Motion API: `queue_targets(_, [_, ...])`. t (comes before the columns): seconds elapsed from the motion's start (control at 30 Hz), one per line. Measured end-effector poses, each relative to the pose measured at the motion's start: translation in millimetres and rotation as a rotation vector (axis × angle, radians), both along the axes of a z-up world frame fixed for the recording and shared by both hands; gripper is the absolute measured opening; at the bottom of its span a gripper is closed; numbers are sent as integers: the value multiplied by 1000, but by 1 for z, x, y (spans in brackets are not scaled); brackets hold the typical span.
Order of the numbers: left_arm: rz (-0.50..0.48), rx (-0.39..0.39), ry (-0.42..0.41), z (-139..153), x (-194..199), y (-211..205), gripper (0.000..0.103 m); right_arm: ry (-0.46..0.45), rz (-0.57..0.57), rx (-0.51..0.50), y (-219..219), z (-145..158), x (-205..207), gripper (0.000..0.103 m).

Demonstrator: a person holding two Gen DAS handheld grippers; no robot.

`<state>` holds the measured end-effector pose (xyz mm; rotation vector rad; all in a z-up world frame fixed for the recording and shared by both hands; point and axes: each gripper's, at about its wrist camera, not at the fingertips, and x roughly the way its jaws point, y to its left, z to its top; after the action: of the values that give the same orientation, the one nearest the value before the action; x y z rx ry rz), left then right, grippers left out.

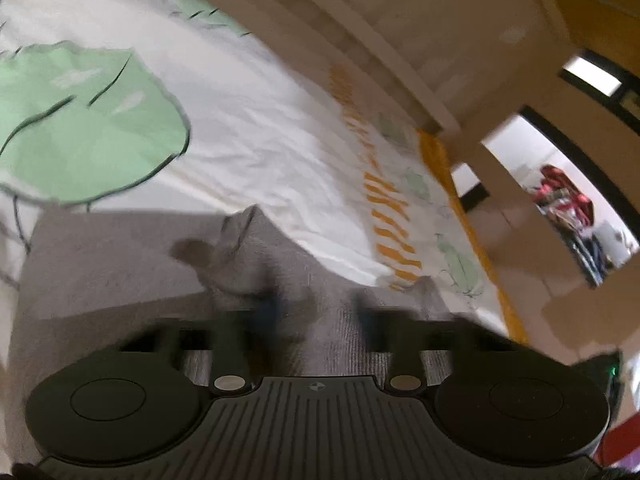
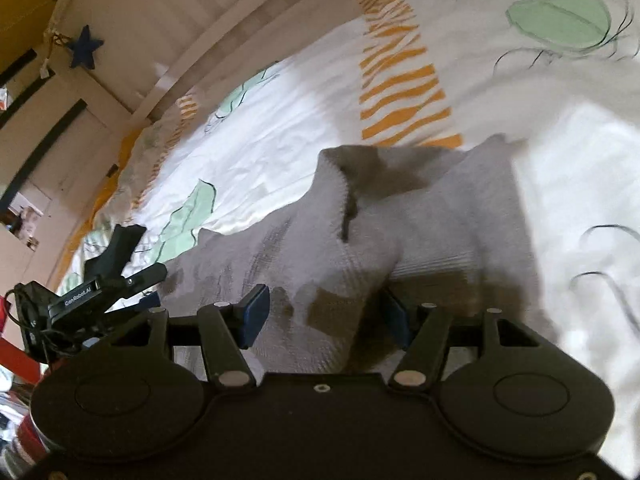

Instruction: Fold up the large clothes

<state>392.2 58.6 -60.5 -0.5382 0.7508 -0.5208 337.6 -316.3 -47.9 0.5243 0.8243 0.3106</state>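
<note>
A grey knitted garment (image 1: 132, 264) lies on a white bedsheet with green leaf and orange stripe prints. In the left wrist view my left gripper (image 1: 322, 312) hangs over the grey cloth, its fingers blurred and apart, with nothing held. In the right wrist view the garment (image 2: 432, 220) is bunched in folds with a raised edge in front of my right gripper (image 2: 324, 316), whose blue-padded fingers (image 2: 254, 310) stand wide apart with cloth lying between them. The left gripper also shows at the left of the right wrist view (image 2: 124, 256), above the sheet.
The bedsheet (image 1: 256, 128) covers the whole bed. A pale wooden bed rail (image 2: 180, 76) runs along the far side. Beyond it are walls, a doorway (image 1: 568, 200) with red items, and a blue star decoration (image 2: 85, 51).
</note>
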Motion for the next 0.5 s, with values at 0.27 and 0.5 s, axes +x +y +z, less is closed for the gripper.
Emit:
queue_targets(0.27, [2, 86, -109, 21, -20, 1, 7, -402, 197, -7, 30, 48, -21, 13])
queue_targets(0.5, [46, 143, -67, 11, -21, 10, 6, -64, -48, -224, -16, -6, -1, 25])
